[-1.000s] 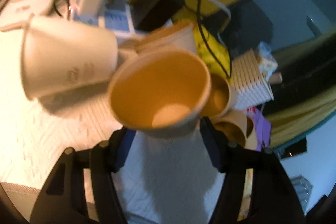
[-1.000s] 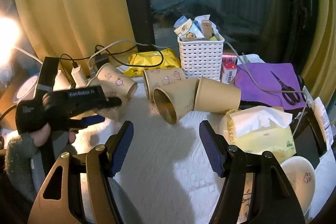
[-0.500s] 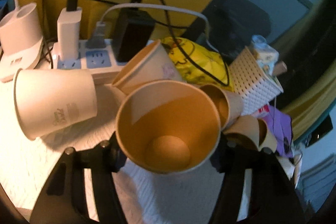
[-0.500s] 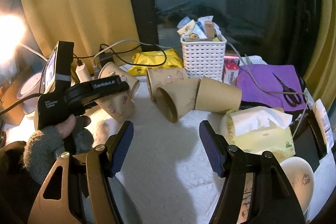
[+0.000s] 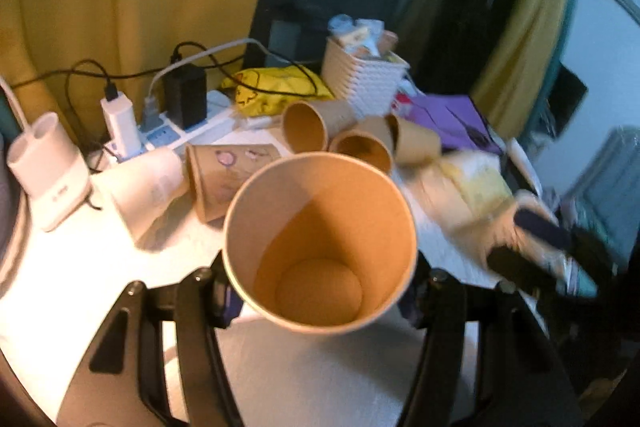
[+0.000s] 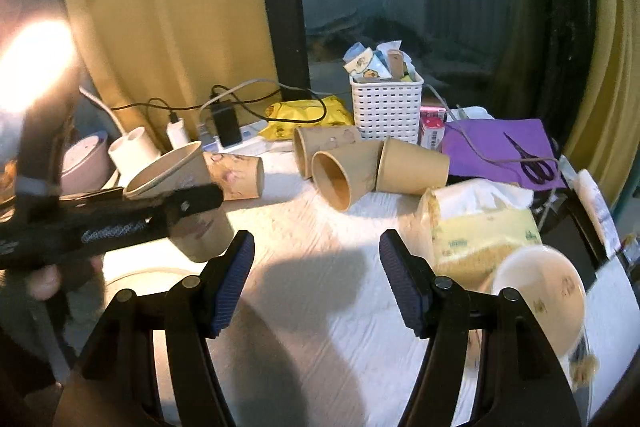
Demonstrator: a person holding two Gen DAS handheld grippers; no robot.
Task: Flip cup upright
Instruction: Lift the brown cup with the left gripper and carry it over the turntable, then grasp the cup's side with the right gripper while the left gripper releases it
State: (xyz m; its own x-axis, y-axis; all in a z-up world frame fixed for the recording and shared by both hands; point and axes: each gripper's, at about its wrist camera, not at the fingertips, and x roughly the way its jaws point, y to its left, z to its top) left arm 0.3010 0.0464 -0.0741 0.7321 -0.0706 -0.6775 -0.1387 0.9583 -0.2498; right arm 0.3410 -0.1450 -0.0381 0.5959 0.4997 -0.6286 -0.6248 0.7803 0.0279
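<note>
My left gripper (image 5: 320, 291) is shut on a tan paper cup (image 5: 320, 243), mouth facing the camera. In the right wrist view the left gripper (image 6: 200, 203) holds that cup (image 6: 188, 203) nearly upright, mouth up, base close to the white table (image 6: 320, 299). My right gripper (image 6: 316, 271) is open and empty above the table's middle. Several other paper cups lie on their sides: one with cartoon prints (image 6: 236, 177) behind the held cup, and a cluster of three (image 6: 344, 171) near the basket. A white cup (image 5: 148, 187) lies on its side at the left.
A white basket (image 6: 386, 109) with packets stands at the back. A power strip with chargers (image 5: 176, 115), a yellow bag (image 6: 308, 117), a tissue pack (image 6: 480, 227), a bowl (image 6: 536, 299), purple cloth with scissors (image 6: 516, 155) surround the cups.
My left gripper has turned the held cup from tilted towards upright and lowered it to the table. The right gripper has moved slightly closer and lower.
</note>
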